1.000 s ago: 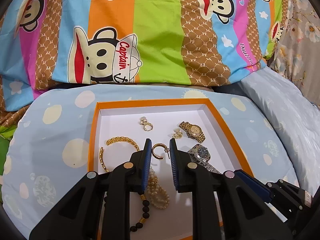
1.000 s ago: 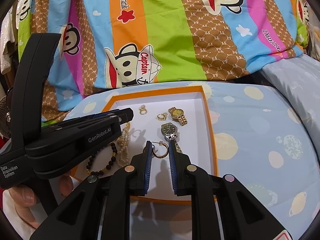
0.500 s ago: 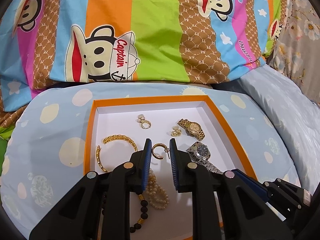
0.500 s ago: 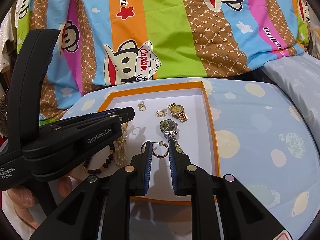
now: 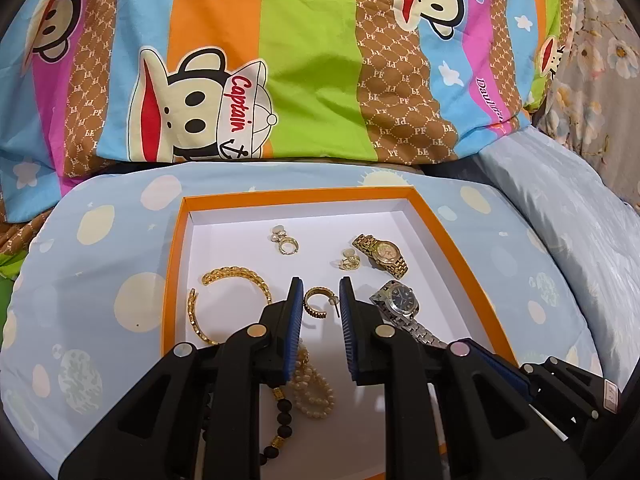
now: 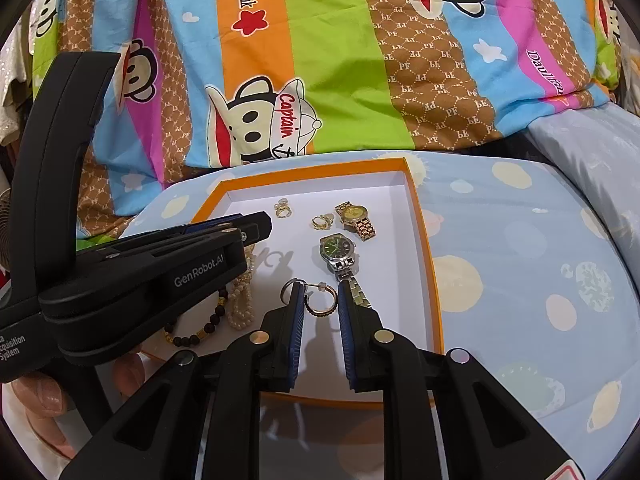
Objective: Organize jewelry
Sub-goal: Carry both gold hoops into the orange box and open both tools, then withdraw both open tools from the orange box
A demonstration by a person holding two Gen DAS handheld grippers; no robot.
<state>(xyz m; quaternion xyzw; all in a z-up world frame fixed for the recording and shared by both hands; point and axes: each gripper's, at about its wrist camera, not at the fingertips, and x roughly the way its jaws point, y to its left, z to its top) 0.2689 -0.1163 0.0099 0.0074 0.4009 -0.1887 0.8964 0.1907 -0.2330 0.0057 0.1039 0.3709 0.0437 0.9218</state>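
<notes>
An orange-rimmed white tray lies on a blue spotted cushion. In it lie a gold hoop earring, a gold chain bracelet, a silver watch, a gold watch, two small gold earrings, a pearl string and a dark bead bracelet. My left gripper is open, fingers either side of the hoop earring. My right gripper is open around the same hoop earring.
A striped cartoon-monkey quilt is heaped behind the tray. A pale blue pillow lies at the right. The left gripper's body and the hand holding it fill the left of the right wrist view, over the tray's left part.
Both grippers have drawn back slightly and the scene has shifted a little. The hoop earring stays between the fingers. Nothing was gripped.
</notes>
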